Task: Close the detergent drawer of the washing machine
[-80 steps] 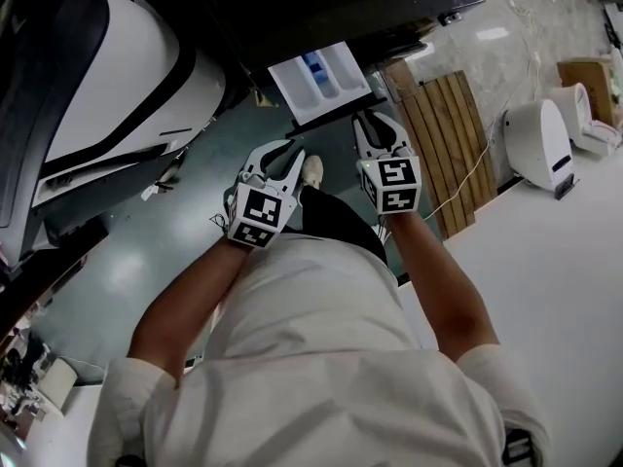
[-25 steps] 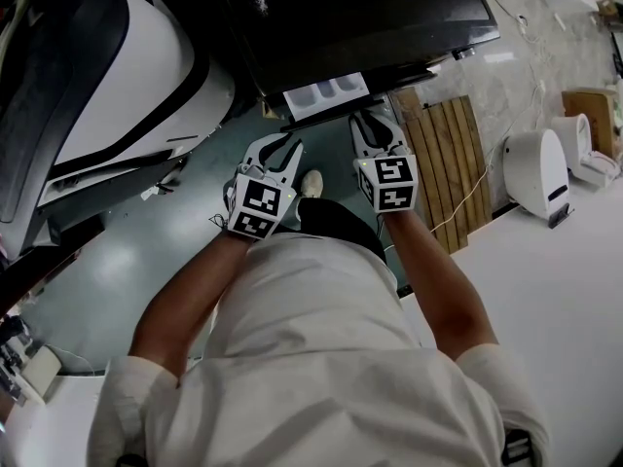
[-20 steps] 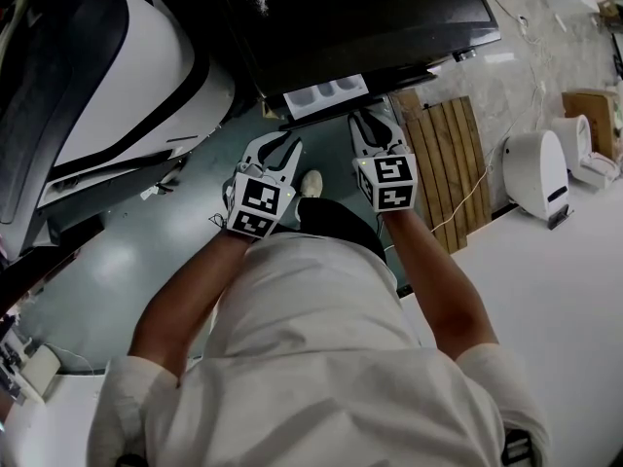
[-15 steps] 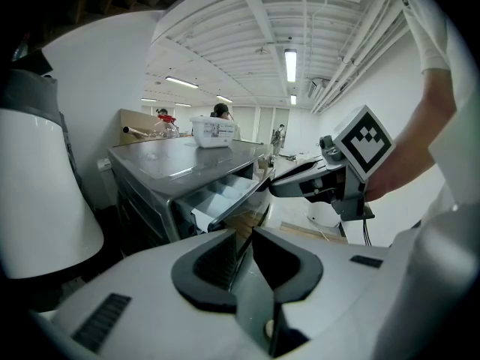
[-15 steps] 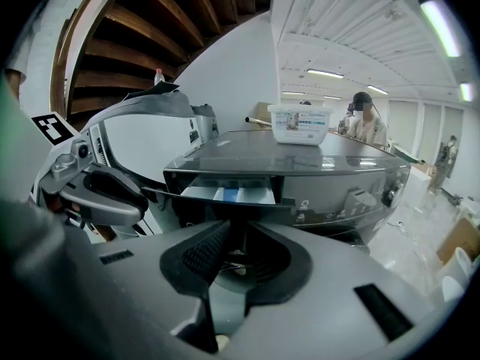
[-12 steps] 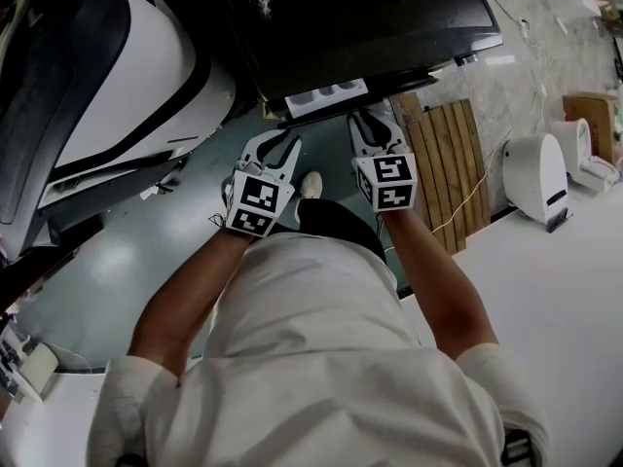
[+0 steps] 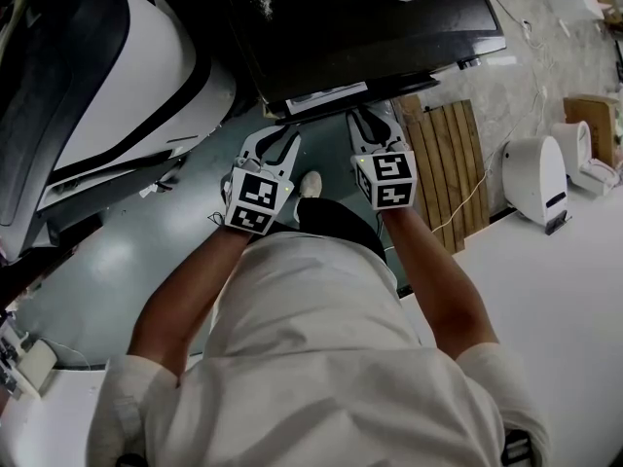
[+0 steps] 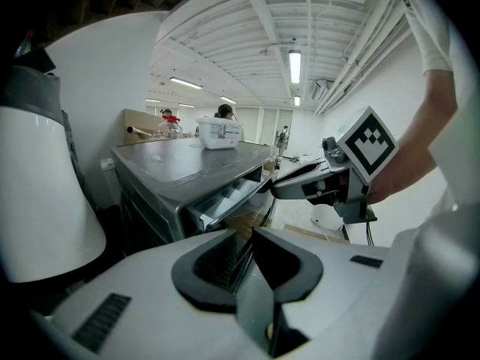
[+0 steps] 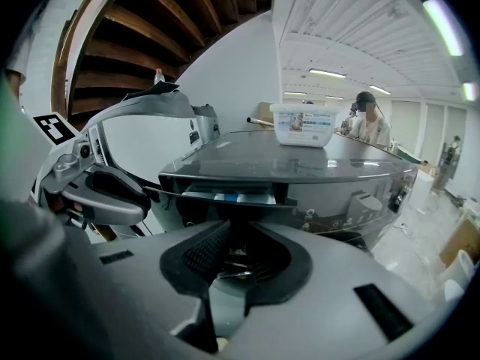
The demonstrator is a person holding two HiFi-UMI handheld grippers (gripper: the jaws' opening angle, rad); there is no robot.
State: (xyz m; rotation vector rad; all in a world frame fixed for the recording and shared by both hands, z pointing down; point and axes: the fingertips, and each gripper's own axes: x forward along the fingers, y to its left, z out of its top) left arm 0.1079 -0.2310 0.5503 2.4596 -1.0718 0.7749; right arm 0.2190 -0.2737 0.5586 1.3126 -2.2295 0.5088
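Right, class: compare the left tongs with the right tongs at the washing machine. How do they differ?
The right tongs reach the front edge of the detergent drawer; the left tongs lie short of it, off to its left. The left tongs slant inward, while the right tongs point straighter ahead. Both look shut and empty.

White plastic detergent drawer (image 7: 326,96): formerly well extended, now nearly flush in dark washing machine (image 7: 370,27); right gripper (image 7: 369,118) advanced.
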